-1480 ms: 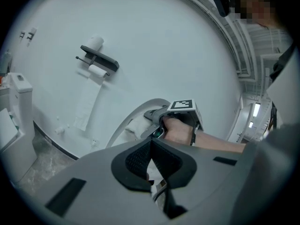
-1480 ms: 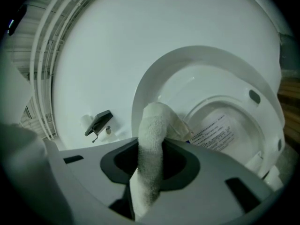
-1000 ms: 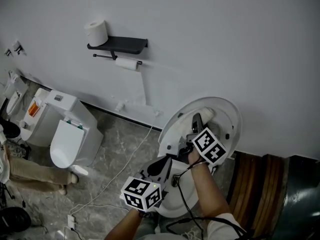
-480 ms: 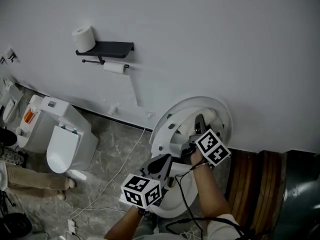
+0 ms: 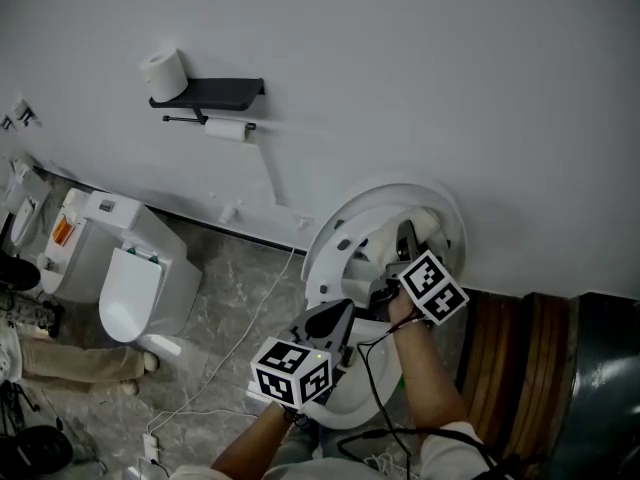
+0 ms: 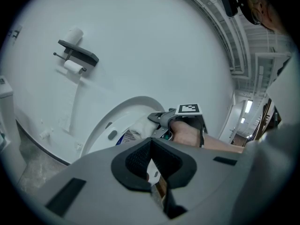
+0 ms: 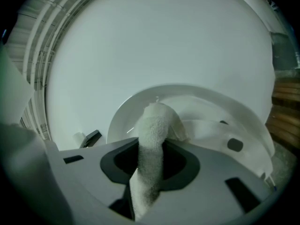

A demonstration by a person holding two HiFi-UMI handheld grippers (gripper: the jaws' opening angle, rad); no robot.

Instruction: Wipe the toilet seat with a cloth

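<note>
The toilet's lid and seat point(image 5: 334, 240) stand raised against the wall above the white bowl point(image 5: 352, 400). My right gripper point(image 5: 406, 240) is shut on a white terry cloth point(image 5: 426, 222) and presses it against the raised seat point(image 7: 211, 128). In the right gripper view the cloth point(image 7: 153, 139) runs up between the jaws of that gripper point(image 7: 149, 175) to the lid point(image 7: 136, 114). My left gripper point(image 5: 334, 320) hovers over the bowl, shut and empty. From the left gripper view, past the shut left gripper point(image 6: 152, 175), the right gripper point(image 6: 161, 120) and the cloth point(image 6: 138, 125) show.
A second toilet point(image 5: 140, 280) stands at the left on the marble floor. A black shelf point(image 5: 208, 92) with a paper roll point(image 5: 161, 68) hangs on the wall. A white cable point(image 5: 232, 348) crosses the floor. Brown wooden boards point(image 5: 512, 348) lie to the right.
The head view has shifted left. The right gripper has slid the cloth a little to the right along the raised seat. The left gripper has stayed shut near the bowl.
</note>
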